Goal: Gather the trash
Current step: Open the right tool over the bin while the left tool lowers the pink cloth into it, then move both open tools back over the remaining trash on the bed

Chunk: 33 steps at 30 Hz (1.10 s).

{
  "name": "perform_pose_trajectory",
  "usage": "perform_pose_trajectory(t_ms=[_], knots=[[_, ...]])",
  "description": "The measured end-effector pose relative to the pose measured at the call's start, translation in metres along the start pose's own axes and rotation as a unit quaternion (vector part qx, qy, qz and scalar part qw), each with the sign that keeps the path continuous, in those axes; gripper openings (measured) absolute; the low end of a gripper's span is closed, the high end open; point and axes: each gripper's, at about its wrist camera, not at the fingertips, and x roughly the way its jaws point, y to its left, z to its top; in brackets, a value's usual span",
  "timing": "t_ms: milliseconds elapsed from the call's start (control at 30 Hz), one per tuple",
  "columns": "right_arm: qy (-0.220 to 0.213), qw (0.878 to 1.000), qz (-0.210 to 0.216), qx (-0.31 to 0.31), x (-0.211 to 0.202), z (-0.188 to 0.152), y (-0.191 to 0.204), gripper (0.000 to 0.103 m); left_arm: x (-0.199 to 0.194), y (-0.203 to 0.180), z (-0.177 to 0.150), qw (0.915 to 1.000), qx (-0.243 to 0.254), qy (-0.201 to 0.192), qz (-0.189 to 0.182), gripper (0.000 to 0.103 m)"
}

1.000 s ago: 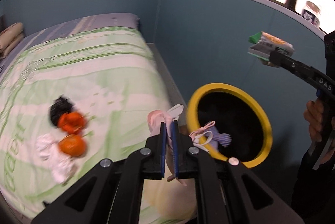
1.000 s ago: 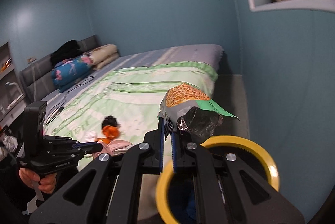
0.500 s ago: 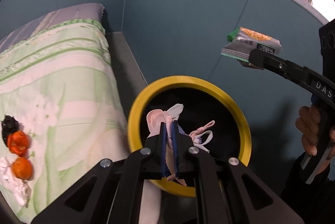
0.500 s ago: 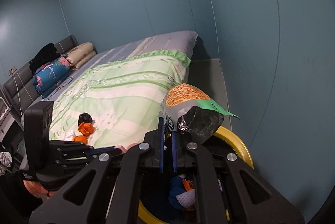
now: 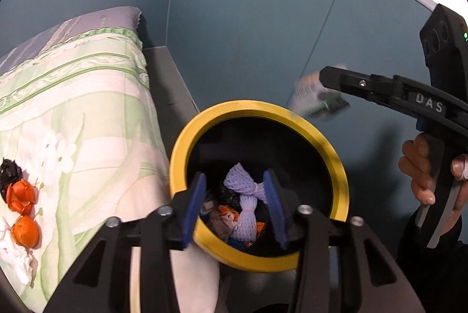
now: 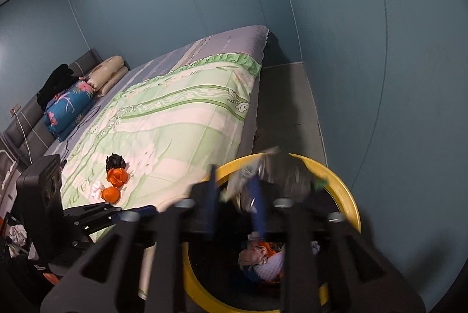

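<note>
Both grippers sit over the yellow-rimmed bin (image 5: 336,149), which stands on the grey floor strip between the bed and the blue wall, low and centre in both wrist views. The left gripper (image 5: 235,203) has just been opening; its blue pads now stand apart with nothing between them, and through the gap the bin's contents show: a lilac mesh bundle (image 5: 245,196), something pinkish and scraps of orange. The right gripper (image 6: 235,203) has also just been opening, its fingers blurred; the snack packet (image 6: 278,172) is a smear just above them at the bin's far rim, and I cannot tell whether a pad touches it. In the left wrist view that packet (image 5: 317,99) is a blurred shape under the tip of the right gripper (image 5: 330,79), above the bin's upper right rim, apparently loose. A hand (image 5: 430,172) grips that tool's handle at the right edge. Left on the green floral quilt (image 5: 87,114), at the lower left of the left wrist view, lie orange peel pieces (image 5: 25,213), a black crumpled scrap (image 5: 10,174) and white tissue (image 5: 14,254), close together.
</note>
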Motion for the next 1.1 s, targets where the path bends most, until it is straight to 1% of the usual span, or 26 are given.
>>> perform_pose_trajectory(t_ms=[33,167,233,267,300,367,400,467,500,600,767,933,1100], knots=[[-0.002,1.0,-0.002,0.002,0.0,0.0,-0.001,0.037,-0.005,0.003,-0.001,1.0,-0.003,-0.003,0.002,0.049],[-0.003,1.0,0.0,0.002,-0.002,0.0,0.0,0.037,-0.026,0.015,-0.009,0.9996,-0.01,-0.015,0.022,0.049],[-0.002,1.0,0.001,0.004,-0.001,0.001,0.001,0.039,-0.032,0.025,-0.011,0.9992,-0.021,-0.018,0.029,0.055],[-0.002,1.0,0.002,0.004,0.0,0.002,0.002,0.041,-0.038,0.032,-0.013,0.9988,-0.027,-0.022,0.035,0.056],[0.0,1.0,0.002,0.006,0.0,0.002,0.003,0.047,-0.042,0.039,-0.015,0.9982,-0.031,-0.025,0.043,0.059],[0.002,1.0,0.001,0.006,0.0,0.003,0.004,0.054,-0.051,0.051,-0.021,0.9968,-0.04,-0.03,0.062,0.063],[0.007,1.0,0.005,0.007,0.002,0.004,0.005,0.063,-0.053,0.059,-0.022,0.996,-0.048,-0.033,0.068,0.068],[0.02,1.0,0.017,0.01,0.005,0.005,0.008,0.065,-0.06,0.077,-0.024,0.9933,-0.068,-0.044,0.083,0.073],[0.027,0.999,0.018,0.008,0.007,0.005,0.011,0.069,-0.063,0.084,-0.027,0.992,-0.076,-0.047,0.089,0.076],[0.037,0.999,0.012,0.0,0.012,0.005,0.018,0.071,-0.077,0.108,-0.039,0.9871,-0.095,-0.061,0.113,0.082],[0.052,0.999,0.004,0.0,0.02,0.007,0.027,0.076,-0.094,0.149,-0.058,0.9783,-0.134,-0.066,0.144,0.083],[0.079,0.997,0.014,0.011,0.031,0.007,0.034,0.082,-0.114,0.182,-0.079,0.9695,-0.153,-0.08,0.174,0.083],[0.11,0.993,0.029,0.022,0.043,0.008,0.045,0.085,-0.134,0.208,-0.095,0.9615,-0.176,-0.096,0.188,0.084]])
